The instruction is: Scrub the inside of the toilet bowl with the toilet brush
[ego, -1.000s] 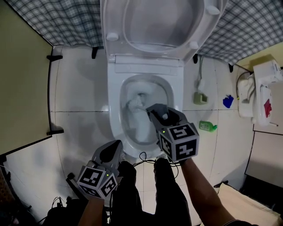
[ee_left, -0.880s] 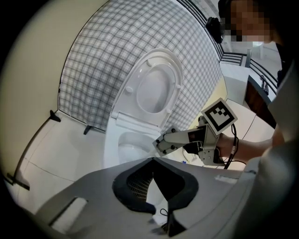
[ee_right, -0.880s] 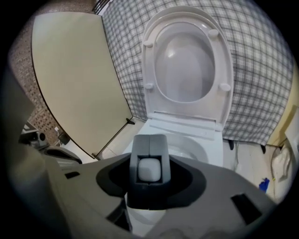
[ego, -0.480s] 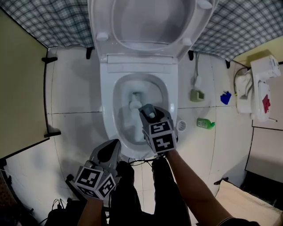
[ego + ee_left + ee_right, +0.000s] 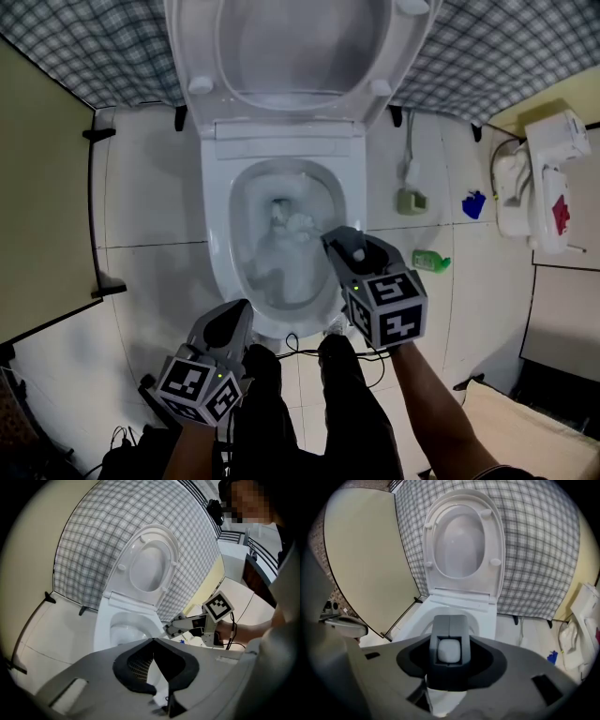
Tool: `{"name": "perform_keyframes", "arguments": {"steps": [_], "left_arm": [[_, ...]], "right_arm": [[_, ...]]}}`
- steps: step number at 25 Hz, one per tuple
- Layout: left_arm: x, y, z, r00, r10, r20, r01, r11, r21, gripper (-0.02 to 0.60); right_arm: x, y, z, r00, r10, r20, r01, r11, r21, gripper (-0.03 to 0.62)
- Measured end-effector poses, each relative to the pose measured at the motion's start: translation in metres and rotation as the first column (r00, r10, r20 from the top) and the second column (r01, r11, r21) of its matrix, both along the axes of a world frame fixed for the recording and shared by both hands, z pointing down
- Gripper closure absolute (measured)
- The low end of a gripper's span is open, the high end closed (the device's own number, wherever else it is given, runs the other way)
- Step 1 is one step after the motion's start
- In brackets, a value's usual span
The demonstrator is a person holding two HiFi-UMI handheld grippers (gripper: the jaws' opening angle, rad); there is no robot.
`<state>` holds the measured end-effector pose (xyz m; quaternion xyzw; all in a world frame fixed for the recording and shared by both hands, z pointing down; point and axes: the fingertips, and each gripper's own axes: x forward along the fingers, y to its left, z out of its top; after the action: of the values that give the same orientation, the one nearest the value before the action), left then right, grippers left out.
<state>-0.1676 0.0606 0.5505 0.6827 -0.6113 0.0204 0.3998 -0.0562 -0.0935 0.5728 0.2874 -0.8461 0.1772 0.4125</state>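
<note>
Right gripper (image 5: 339,242) clamped on white handle of toilet brush (image 5: 299,225). Brush head down inside toilet bowl (image 5: 217,246), near drain. Left gripper (image 5: 236,314) pinched closed, empty, low by bowl front.

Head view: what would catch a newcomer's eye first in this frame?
The white toilet bowl at centre, seat raised against the checked wall, with the toilet brush head down inside it. The right gripper clamps the brush's handle over the bowl's right rim, while the left gripper, shut and empty, hangs by the front rim.
</note>
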Motion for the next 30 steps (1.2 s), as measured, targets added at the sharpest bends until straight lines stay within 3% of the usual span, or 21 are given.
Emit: {"name": "perform_keyframes", "arguments": {"steps": [6,13,16,19,25,30], "left_arm": [[0.010,-0.007,-0.004,1.000,0.018,-0.005,-0.018,1.000,0.010,0.594],[-0.001,-0.001,-0.001,1.000,-0.002,0.000,0.002,1.000,0.005,0.594],[-0.005,0.003,0.000,1.000,-0.012,0.001,0.012,1.000,0.008,0.594],[-0.011,0.010,-0.003,1.000,-0.024,-0.002,0.024,1.000,0.013,0.594],[-0.020,0.014,-0.011,0.999,-0.049,-0.014,0.049,0.998,0.032,0.594],[-0.026,0.018,-0.012,0.998,-0.058,-0.013,0.058,0.998,0.036,0.594]], "right_arm": [[0.027,-0.006,-0.002,0.997,0.044,-0.069,-0.045,0.999,-0.009,0.395],[-0.005,0.005,0.055,0.996,0.030,-0.089,-0.040,0.993,-0.110,0.395],[-0.014,0.016,0.058,0.996,-0.018,-0.091,0.008,0.994,-0.111,0.395],[-0.012,0.033,0.028,0.992,-0.103,-0.071,0.095,0.990,-0.107,0.396],[-0.006,0.080,-0.010,0.965,-0.260,-0.042,0.249,0.951,-0.182,0.396],[-0.025,0.061,0.022,0.961,-0.256,-0.099,0.241,0.959,-0.146,0.395]]}}
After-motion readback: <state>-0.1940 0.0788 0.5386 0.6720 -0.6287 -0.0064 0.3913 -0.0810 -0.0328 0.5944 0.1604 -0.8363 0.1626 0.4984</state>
